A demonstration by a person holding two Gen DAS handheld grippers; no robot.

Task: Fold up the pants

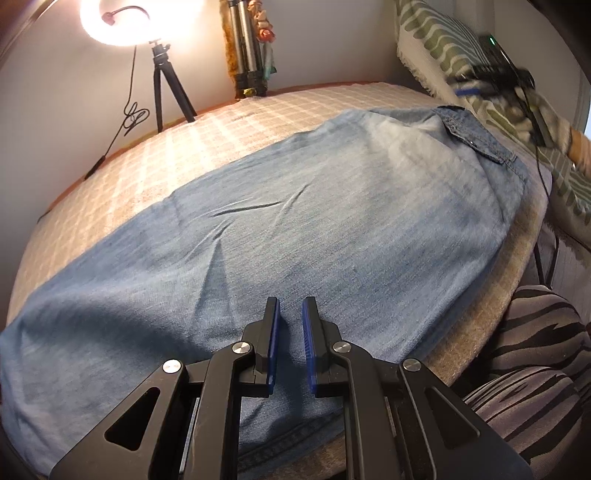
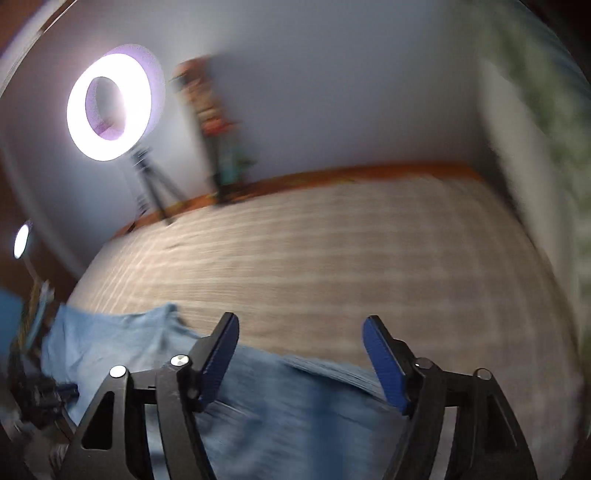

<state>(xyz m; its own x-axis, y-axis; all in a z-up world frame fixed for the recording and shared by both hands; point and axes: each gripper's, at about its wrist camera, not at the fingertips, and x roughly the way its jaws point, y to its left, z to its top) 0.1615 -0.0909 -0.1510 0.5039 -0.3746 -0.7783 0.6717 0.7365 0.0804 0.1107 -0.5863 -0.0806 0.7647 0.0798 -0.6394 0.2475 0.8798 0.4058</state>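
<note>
Light blue denim pants (image 1: 295,229) lie flat and lengthwise on a beige checked table cover (image 1: 155,155), waistband and pocket flap at the far right. My left gripper (image 1: 290,306) hovers just above the near end of the pants, jaws narrowly apart with nothing between them. The right gripper shows blurred at the far right of the left wrist view (image 1: 495,70). In the right wrist view the right gripper (image 2: 301,325) is wide open and empty above the pants (image 2: 258,387). That view is motion-blurred.
A lit ring light on a tripod (image 1: 114,22) stands at the back left with its cable trailing. A folded tripod (image 1: 247,48) leans on the wall. A green patterned cushion (image 1: 443,40) lies right. A striped cushion (image 1: 535,354) sits at the near right.
</note>
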